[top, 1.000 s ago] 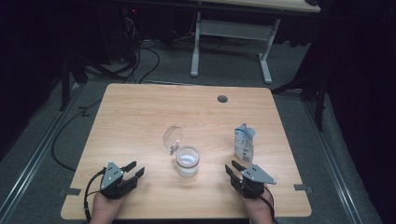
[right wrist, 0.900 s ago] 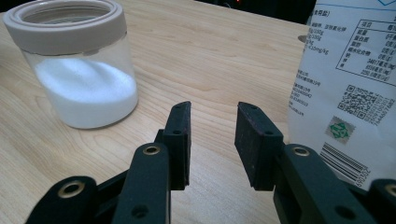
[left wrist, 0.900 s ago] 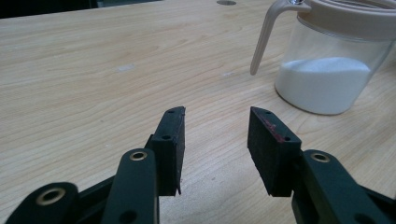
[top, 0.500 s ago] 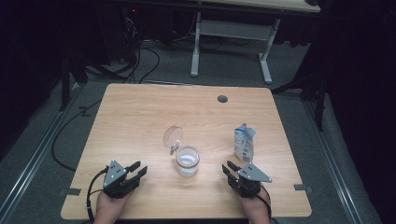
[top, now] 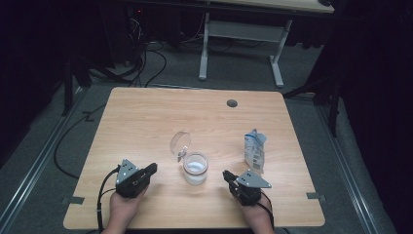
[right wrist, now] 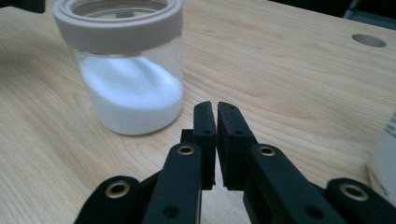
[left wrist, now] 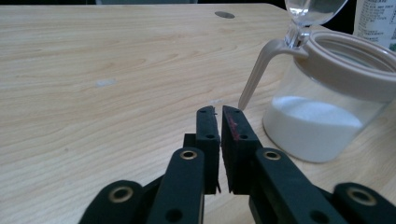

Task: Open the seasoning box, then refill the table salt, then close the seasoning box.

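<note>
The jar (top: 195, 168) is standing at the desk's (top: 146, 117) 6 o'clock, between the left gripper (top: 150, 169) and the right gripper (top: 226, 174), both with jaws closed on nothing. The left gripper view is showing its lid (left wrist: 314, 9) flipped up; the high view is showing a carton (top: 255, 150) at 3 o'clock of the jar.

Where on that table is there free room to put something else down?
The whole far half of the table is bare up to the round hole. It is crowded near the front: jar, carton, left gripper, right gripper.

- Left black two-jaw gripper (top: 148, 170): grey three-cornered plate on top, black cable looping from its left.
- Right black two-jaw gripper (top: 227, 175): matching grey plate, brass-ringed screw holes, reddish smears on one jaw pad.
</note>
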Motion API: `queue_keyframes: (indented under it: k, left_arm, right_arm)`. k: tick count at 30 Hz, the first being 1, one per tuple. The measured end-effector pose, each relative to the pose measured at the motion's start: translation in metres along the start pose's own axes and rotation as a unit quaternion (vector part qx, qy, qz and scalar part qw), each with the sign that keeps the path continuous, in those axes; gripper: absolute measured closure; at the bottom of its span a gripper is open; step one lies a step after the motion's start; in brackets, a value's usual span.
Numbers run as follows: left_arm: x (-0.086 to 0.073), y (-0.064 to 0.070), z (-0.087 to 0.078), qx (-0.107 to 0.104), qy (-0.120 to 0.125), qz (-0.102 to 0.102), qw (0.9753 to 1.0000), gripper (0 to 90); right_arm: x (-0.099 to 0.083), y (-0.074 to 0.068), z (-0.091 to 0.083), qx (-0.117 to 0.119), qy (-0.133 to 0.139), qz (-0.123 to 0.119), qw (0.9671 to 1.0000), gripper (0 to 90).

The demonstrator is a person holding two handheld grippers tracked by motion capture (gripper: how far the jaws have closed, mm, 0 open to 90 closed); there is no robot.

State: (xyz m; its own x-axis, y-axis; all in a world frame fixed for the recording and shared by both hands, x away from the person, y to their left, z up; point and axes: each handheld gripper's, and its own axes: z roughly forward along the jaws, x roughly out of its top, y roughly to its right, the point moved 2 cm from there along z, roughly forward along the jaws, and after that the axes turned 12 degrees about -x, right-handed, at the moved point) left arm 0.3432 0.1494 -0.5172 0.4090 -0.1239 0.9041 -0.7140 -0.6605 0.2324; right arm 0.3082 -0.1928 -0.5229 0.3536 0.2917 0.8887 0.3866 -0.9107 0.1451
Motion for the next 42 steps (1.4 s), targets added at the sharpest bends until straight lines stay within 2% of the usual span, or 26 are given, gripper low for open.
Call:
queue_keyframes:
  k: [1,11,18,28,42]
  left_arm:
    - [0.004,0.0,0.004,-0.002,0.002,-0.003,1.0,88.7]
    - [0.029,0.005,0.025,-0.016,0.012,-0.004,0.9998,89.9]
    - [0.044,0.012,0.032,-0.025,0.023,-0.003,0.9994,89.9]
    - [0.048,0.015,0.034,-0.036,0.031,-0.006,0.9989,89.8]
    - [0.046,0.028,0.038,-0.057,0.03,0.004,0.9979,89.8]
  right_arm:
    - [0.002,-0.003,0.002,0.005,-0.001,-0.002,1.0,89.4]
    - [0.007,-0.015,0.01,0.018,-0.004,-0.013,0.9997,90.0]
    - [0.008,-0.024,0.017,0.027,-0.009,-0.019,0.9994,90.0]
    - [0.008,-0.03,0.023,0.035,-0.015,-0.026,0.9989,90.0]
    - [0.009,-0.038,0.024,0.035,-0.013,-0.036,0.9986,90.0]
